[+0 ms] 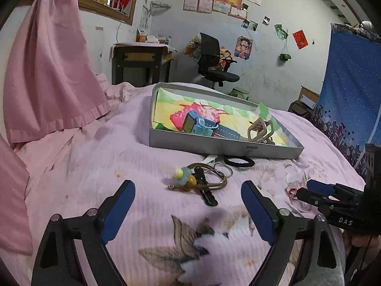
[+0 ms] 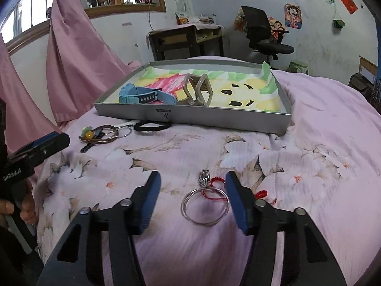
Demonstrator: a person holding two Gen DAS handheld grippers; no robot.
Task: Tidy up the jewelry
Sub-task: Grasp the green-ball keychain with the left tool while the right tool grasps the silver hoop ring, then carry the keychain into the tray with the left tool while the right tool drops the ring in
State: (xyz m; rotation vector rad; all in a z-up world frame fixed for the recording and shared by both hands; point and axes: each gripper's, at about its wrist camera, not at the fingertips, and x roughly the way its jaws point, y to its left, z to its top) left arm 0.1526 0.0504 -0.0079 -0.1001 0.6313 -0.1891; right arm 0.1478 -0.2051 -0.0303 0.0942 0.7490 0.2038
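On the pink floral bedspread, a silver bangle (image 2: 183, 206) with a red cord (image 2: 215, 180) lies between the fingers of my right gripper (image 2: 193, 177). Its jaws stand apart and the pads do not press on the bangle. My left gripper (image 1: 188, 187) is open just short of a pile of thin bangles (image 1: 215, 178), a yellow and teal bead charm (image 1: 182, 176) and a black hair clip (image 1: 207, 194). Behind them stands a grey tray (image 1: 214, 146) lined with colourful paper. It holds a blue watch (image 1: 202, 125) and a beige hair claw (image 1: 258, 128).
A black hair tie (image 1: 239, 161) lies against the tray's front wall. Pink curtains (image 1: 52, 59) hang at the left. Beyond the bed are a desk (image 1: 140, 59), a black office chair (image 1: 214, 59) and a blue hanging cloth (image 1: 352, 95) at the right.
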